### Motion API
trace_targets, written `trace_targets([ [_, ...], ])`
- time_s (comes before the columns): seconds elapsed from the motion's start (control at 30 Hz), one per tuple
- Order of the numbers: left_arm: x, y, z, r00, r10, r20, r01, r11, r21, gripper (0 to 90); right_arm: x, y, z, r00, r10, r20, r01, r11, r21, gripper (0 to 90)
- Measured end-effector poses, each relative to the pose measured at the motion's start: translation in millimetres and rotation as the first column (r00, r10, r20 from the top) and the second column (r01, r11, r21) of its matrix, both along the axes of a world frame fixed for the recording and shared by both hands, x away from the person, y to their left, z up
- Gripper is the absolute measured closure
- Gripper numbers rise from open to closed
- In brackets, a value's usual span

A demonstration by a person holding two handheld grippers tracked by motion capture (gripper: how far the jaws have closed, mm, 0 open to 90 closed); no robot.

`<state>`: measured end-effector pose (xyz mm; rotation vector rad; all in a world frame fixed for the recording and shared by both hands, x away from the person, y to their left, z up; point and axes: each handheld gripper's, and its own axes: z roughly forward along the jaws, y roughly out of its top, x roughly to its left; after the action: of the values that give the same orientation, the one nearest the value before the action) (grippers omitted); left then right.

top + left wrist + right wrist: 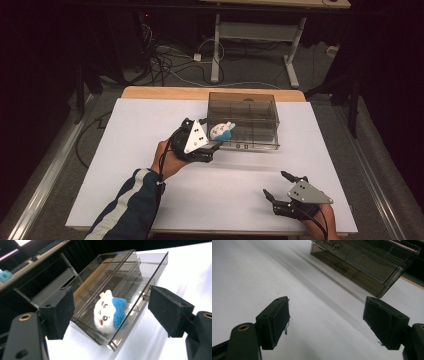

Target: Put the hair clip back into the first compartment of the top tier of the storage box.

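A smoky clear plastic drawer box (250, 117) stands at the back middle of the white table (150, 150). A small white plush toy with a blue back (220, 131) lies in the pulled-out drawer (130, 315) at the box's left front. My left gripper (206, 133) hovers just in front of the toy, open wide; in the left gripper view the plush (108, 312) sits between and beyond the jaws, untouched. My right gripper (276, 184) rests low near the table's front right, open and holding nothing. The box (362, 260) lies beyond the right gripper (325, 322).
A wooden table edge (165, 92) shows behind the white sheet. On the floor beyond lie cables (175, 60) and a desk's metal legs (292, 65). Small knobs (334, 246) stick out of the drawer fronts.
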<state>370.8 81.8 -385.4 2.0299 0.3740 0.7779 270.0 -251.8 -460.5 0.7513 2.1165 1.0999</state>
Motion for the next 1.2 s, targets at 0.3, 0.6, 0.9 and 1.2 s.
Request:
trace_targets([
  [0.3,-10.6,5.2,-0.5,0.9999,-0.002,0.014,0.003,0.9999,-0.016,21.0,-2.6,3.4,0.1,0.9999,0.015,0.003,-0.015,1.0,-0.002,21.8],
  [0.6,-21.4,3.3,-6.0,0.999,-0.017,0.042,0.017,0.9998,-0.003,20.9,-3.7,5.2,-0.7,0.9998,0.022,0.002,-0.022,1.0,-0.012,21.8],
  [0.9,-31.1,5.0,-10.7,0.998,-0.036,0.052,0.036,0.9993,-0.013,20.9,-3.8,5.6,-0.8,0.9997,0.026,0.002,-0.026,1.0,-0.016,21.8],
  [1.2,-38.8,10.4,-16.9,0.9978,-0.037,0.055,0.037,0.9993,-0.004,20.9,-4.8,6.7,-0.6,0.9994,0.033,0.006,-0.033,0.999,-0.019,21.8],
])
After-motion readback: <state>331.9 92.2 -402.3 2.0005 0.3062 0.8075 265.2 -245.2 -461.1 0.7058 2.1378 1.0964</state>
